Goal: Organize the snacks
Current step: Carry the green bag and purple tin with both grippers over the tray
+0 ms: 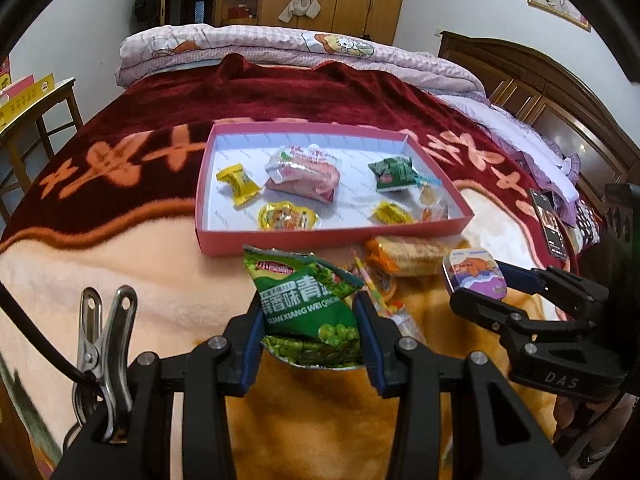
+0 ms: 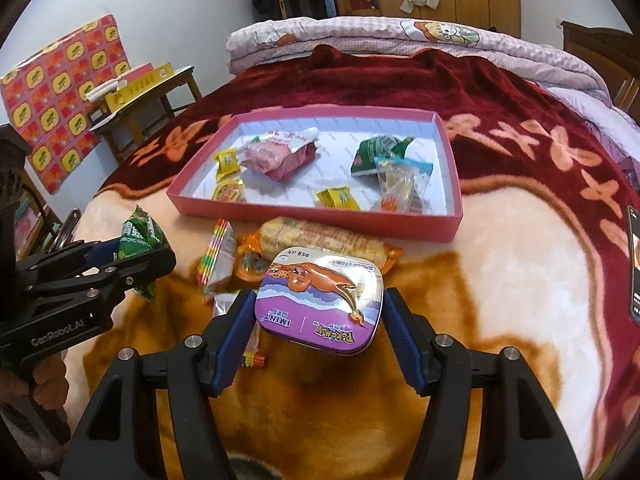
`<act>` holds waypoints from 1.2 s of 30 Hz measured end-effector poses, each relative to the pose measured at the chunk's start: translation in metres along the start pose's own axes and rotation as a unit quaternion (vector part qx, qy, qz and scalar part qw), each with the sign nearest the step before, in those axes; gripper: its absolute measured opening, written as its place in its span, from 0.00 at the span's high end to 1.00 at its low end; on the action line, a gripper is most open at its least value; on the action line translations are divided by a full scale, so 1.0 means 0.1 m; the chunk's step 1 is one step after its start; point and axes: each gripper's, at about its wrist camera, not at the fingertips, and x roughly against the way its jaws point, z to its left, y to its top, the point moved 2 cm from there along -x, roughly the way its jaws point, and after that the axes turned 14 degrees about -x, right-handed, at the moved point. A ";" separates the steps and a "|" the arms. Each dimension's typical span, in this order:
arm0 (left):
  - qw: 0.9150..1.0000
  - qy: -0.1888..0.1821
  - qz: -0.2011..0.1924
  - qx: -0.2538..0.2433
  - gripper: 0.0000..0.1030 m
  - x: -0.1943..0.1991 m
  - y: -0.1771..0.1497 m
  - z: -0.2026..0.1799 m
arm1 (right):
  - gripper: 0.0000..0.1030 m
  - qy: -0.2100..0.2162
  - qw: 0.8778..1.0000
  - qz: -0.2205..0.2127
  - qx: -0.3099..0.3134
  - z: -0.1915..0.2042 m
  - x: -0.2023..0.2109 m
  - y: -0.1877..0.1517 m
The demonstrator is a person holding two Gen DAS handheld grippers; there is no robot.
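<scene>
My left gripper (image 1: 308, 308) is shut on a green pea snack bag (image 1: 308, 304), lifted a little off the blanket; the same bag (image 2: 140, 236) shows in the right wrist view. My right gripper (image 2: 320, 312) is shut on a purple mint tin (image 2: 320, 300), also seen from the left as the tin (image 1: 476, 276). Just beyond both stands a shallow pink box (image 1: 332, 236) holding several wrapped snacks. Before the box lie an orange-wrapped cracker roll (image 2: 320, 236), a rainbow-striped packet (image 2: 216, 260) and a small orange jelly cup (image 2: 250, 264).
Everything rests on a bed with an orange and dark red blanket (image 2: 500, 280). A phone (image 1: 550, 224) lies at the right. A folded quilt (image 1: 280, 48) is at the far end. A wooden stool (image 2: 140, 108) with boxes stands left of the bed.
</scene>
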 end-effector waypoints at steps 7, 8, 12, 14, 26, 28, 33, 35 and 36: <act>1.000 -0.002 -0.003 0.003 0.57 -0.09 0.18 0.06 | 0.37 0.005 1.000 -0.006 0.003 0.01 0.00 0.17; 1.000 -0.003 -0.003 0.003 0.57 -0.11 0.20 0.06 | 0.37 0.005 1.000 -0.007 0.005 0.01 0.00 0.19; 1.000 -0.008 -0.001 0.005 0.57 -0.20 0.31 0.08 | 0.37 0.003 1.000 -0.008 0.005 -0.01 -0.05 0.31; 1.000 -0.007 -0.001 0.005 0.57 -0.25 0.37 0.09 | 0.37 0.001 1.000 -0.010 0.006 -0.02 -0.06 0.36; 1.000 -0.004 0.009 0.000 0.57 -0.60 0.61 0.12 | 0.37 0.000 1.000 -0.011 -0.008 -0.09 -0.31 0.67; 1.000 -0.003 0.012 -0.002 0.57 -0.66 0.63 0.13 | 0.37 -0.004 1.000 -0.011 -0.006 -0.10 -0.38 0.71; 1.000 0.002 0.017 -0.003 0.57 -0.81 0.67 0.15 | 0.37 -0.012 1.000 -0.016 -0.007 -0.13 -0.49 0.76; 1.000 0.002 0.022 -0.002 0.57 -0.87 0.68 0.16 | 0.37 -0.015 1.000 -0.023 -0.002 -0.12 -0.51 0.77; 1.000 0.002 0.020 -0.002 0.57 -0.89 0.68 0.16 | 0.37 -0.014 1.000 -0.025 -0.001 -0.13 -0.52 0.78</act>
